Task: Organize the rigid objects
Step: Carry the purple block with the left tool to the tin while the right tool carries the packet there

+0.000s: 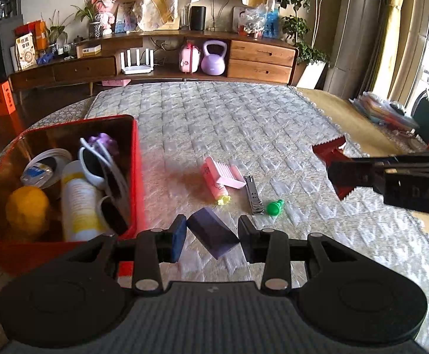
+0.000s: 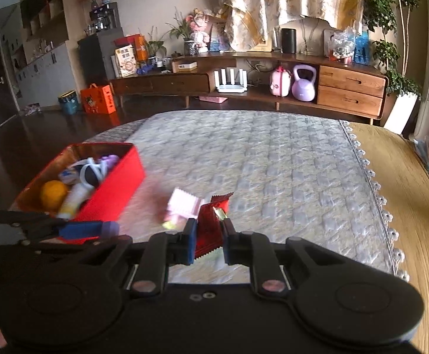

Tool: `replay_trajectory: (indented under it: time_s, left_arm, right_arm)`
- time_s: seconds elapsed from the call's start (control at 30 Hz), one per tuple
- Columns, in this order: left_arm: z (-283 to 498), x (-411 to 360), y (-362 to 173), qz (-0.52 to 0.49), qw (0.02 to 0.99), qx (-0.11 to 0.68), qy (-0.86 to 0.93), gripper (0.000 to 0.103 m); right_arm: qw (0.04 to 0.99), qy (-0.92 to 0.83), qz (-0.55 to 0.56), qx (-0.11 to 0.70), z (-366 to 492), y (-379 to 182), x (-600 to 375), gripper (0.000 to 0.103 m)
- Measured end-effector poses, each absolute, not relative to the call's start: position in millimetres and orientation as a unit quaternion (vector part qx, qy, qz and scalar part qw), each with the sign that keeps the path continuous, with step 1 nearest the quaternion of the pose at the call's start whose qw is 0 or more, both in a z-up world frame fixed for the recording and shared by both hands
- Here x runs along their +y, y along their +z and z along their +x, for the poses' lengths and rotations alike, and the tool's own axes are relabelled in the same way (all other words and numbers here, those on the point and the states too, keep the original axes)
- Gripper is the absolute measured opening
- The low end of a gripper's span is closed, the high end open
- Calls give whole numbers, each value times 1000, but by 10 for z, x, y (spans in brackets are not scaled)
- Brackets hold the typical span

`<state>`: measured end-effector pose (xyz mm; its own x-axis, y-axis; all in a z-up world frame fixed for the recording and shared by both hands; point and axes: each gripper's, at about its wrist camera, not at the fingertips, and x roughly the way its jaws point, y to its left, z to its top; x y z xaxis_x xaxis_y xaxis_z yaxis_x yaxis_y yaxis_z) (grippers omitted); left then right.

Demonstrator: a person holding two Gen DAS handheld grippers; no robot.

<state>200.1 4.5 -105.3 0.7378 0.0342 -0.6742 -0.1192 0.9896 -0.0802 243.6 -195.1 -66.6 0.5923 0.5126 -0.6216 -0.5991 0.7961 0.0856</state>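
Carrying two items at once toward the red box [image 1: 134, 159], we take that box as our landmark. Our left gripper [image 1: 213, 236] is clamped on a purple block [image 1: 213, 233], held tilted just beside the box's near right corner. Our right gripper [image 2: 210, 242] is pinched on a red sachet [image 2: 210, 227], well to the right of the box. To do this well, we judge the block should clear the box's rim before we let go, landing in the gap beside the white bottle [image 1: 78, 200]. The pink comb [image 1: 224, 172], nail clipper [image 1: 253, 196] and green cap [image 1: 275, 207] lie on the quilted mat [image 1: 243, 124] right of the box.
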Motion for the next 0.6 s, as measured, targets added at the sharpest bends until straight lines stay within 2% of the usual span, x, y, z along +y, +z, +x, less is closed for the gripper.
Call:
replay_trajectory:
  time_s: [0.6]
  left_arm:
    - [1539,512,-461,-75,941,328,44,38]
  right_arm:
    - [875,367,-85,305,1838,-243,-1473,16]
